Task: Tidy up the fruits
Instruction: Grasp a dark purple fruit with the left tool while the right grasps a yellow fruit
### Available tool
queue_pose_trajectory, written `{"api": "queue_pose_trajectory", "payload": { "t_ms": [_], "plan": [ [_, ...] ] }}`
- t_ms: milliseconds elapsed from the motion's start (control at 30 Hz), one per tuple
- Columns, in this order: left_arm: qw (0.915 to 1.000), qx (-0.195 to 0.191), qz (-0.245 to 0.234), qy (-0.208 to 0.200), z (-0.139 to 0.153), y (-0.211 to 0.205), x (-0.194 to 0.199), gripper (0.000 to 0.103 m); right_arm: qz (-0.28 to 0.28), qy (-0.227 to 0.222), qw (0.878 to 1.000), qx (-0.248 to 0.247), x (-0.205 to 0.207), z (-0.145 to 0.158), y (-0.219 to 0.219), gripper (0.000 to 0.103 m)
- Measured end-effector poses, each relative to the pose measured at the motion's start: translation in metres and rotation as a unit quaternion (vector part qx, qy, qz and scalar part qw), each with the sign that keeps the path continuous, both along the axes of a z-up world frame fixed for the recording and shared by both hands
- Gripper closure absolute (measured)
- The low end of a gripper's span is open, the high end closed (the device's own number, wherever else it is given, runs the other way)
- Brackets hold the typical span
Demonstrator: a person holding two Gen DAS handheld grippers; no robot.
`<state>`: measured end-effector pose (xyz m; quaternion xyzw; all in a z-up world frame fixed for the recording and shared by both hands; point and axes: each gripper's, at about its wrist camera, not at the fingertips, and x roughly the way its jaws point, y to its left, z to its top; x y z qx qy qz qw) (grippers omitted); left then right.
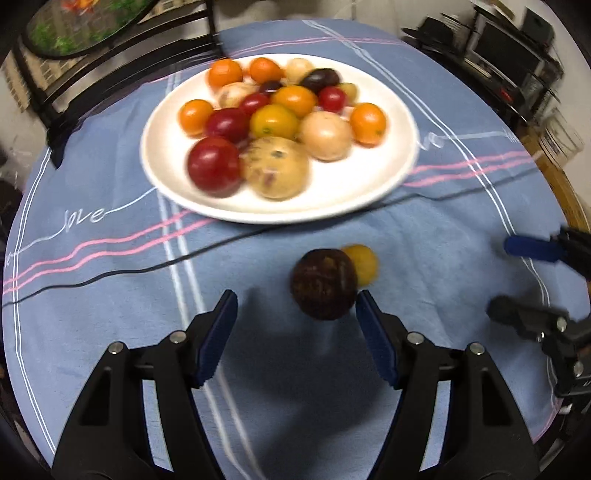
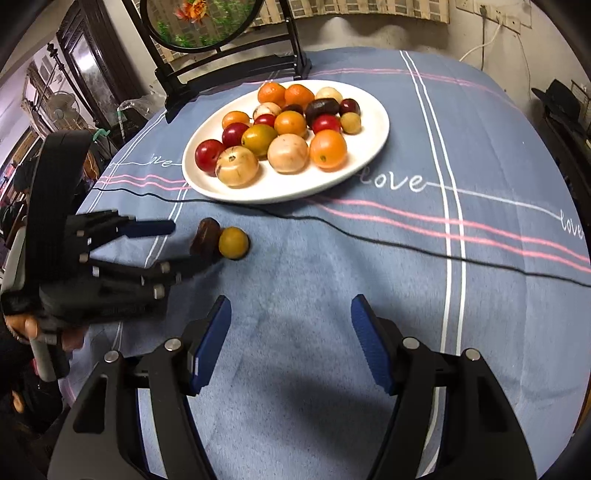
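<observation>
A white plate (image 1: 332, 194) (image 2: 284, 188) at the back of the table carries several red, orange, yellow, tan and dark fruits. In front of it, on the blue cloth, a dark brown fruit (image 1: 323, 284) (image 2: 206, 236) lies touching a small yellow fruit (image 1: 364, 264) (image 2: 233, 242). My left gripper (image 1: 295, 297) (image 2: 181, 245) hangs just over the cloth, open. The brown fruit sits at the tip of its right finger, and neither pad presses on it. My right gripper (image 2: 291, 301) (image 1: 517, 282) stands open over bare cloth to the right of both loose fruits, with nothing between its fingers.
A thin black cable (image 1: 147, 267) (image 2: 369, 236) crosses the cloth between the plate and the loose fruits. A round mirror on a black stand (image 1: 92, 33) (image 2: 203, 22) rises behind the plate. A hand (image 2: 22, 326) holds the left gripper's handle.
</observation>
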<state>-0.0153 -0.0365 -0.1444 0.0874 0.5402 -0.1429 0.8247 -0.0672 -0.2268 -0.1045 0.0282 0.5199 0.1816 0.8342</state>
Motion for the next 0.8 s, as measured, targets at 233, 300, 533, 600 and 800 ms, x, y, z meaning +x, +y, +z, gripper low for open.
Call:
{"api": "queue_pose_trajectory", "payload": {
  "t_ms": [233, 300, 533, 600, 800],
  "plan": [
    [0.9969, -0.008, 0.078, 0.001, 0.015, 0.076, -0.004, 0.035, 0.017, 0.005, 1.000, 0.010, 0.004, -0.005, 0.007, 0.035],
    [0.9966, -0.006, 0.083, 0.001, 0.012, 0.079, -0.006, 0.035, 0.024, 0.004, 1.000, 0.009, 0.007, -0.007, 0.014, 0.035],
    [0.9987, -0.025, 0.044, -0.002, 0.003, 0.043, 0.003, 0.035, 0.047, 0.001, 0.999, 0.009, 0.013, -0.006, 0.036, 0.035],
    [0.9984, -0.031, 0.047, 0.001, 0.000, 0.039, 0.012, 0.035, 0.046, 0.003, 0.999, 0.010, 0.014, -0.007, 0.037, 0.035],
    [0.9994, -0.013, 0.033, -0.006, -0.007, 0.026, 0.027, 0.036, 0.045, 0.009, 0.999, 0.014, 0.016, -0.012, 0.043, 0.035]
  ]
}}
